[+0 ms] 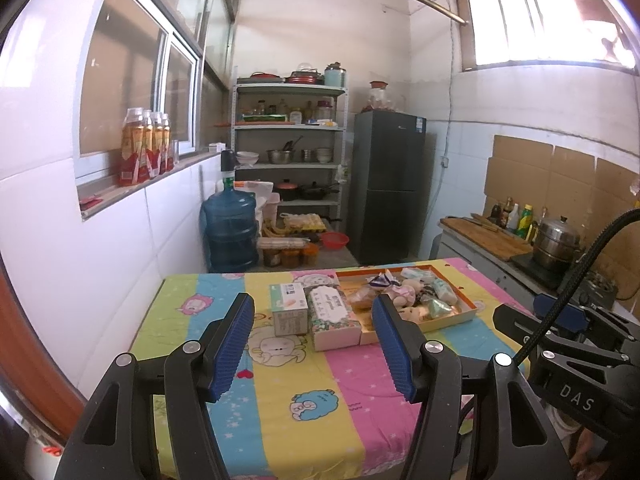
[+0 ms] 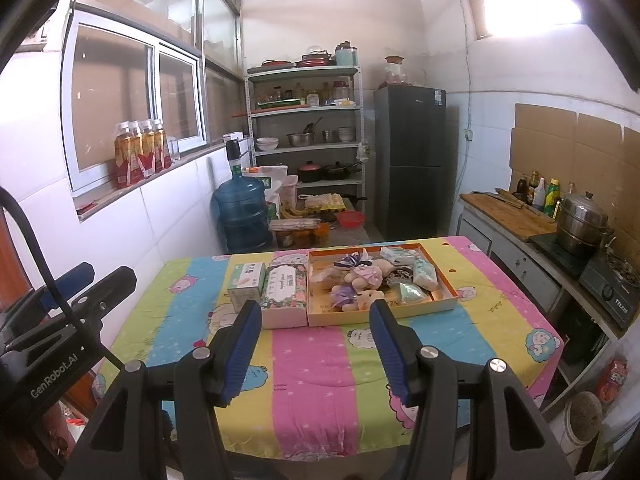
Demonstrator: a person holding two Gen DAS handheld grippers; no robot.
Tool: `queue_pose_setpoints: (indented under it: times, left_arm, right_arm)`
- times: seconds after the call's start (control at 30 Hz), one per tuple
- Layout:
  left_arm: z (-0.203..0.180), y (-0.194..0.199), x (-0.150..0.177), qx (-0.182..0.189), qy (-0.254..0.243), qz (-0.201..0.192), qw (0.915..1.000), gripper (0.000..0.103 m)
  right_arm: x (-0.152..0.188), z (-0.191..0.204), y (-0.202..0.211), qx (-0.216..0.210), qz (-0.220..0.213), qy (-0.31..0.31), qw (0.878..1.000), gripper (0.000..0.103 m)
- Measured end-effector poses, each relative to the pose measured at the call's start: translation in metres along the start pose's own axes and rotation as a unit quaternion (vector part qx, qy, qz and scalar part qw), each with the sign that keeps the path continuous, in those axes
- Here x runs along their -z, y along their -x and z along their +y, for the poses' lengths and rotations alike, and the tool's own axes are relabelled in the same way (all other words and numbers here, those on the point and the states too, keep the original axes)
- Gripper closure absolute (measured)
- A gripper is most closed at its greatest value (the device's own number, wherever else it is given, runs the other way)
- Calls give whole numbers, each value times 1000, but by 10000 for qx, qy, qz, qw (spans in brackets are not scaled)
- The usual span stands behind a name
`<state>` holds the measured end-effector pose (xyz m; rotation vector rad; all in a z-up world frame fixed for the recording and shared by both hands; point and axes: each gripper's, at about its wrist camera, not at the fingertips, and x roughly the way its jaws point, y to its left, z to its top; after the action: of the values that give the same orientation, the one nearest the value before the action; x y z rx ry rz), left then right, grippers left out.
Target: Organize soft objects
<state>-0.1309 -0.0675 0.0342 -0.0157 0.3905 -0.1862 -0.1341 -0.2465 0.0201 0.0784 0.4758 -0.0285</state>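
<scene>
Right wrist view puts the shallow orange tray (image 2: 442, 276) of soft objects dead ahead of the right gripper (image 2: 316, 344), well beyond its tips, on the table's striped cloth (image 2: 320, 380). Seen from the left gripper (image 1: 314, 344), the tray lies ahead and off to the right, so the right hand looks better placed. Both sets of jaws stand apart and empty. Small plush bears (image 2: 366, 276) and soft packets (image 2: 424, 274) lie jumbled inside; left of the tray sit a floral box (image 2: 286, 292) and a small carton (image 2: 246, 282).

Both your wrist views look slightly downward from the desk's (image 1: 280, 384) near edge, sharing desk and, probably, shelves (image 2: 306, 128).
</scene>
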Motion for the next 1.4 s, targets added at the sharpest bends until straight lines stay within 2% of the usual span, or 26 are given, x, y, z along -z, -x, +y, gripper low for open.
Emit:
queue_pose_setpoints:
  times: [1.4]
  left_arm:
    - [3, -1, 1, 8, 4, 14, 10000, 40]
  right_arm:
    - [-1, 0, 0, 0, 5, -1, 10000, 47]
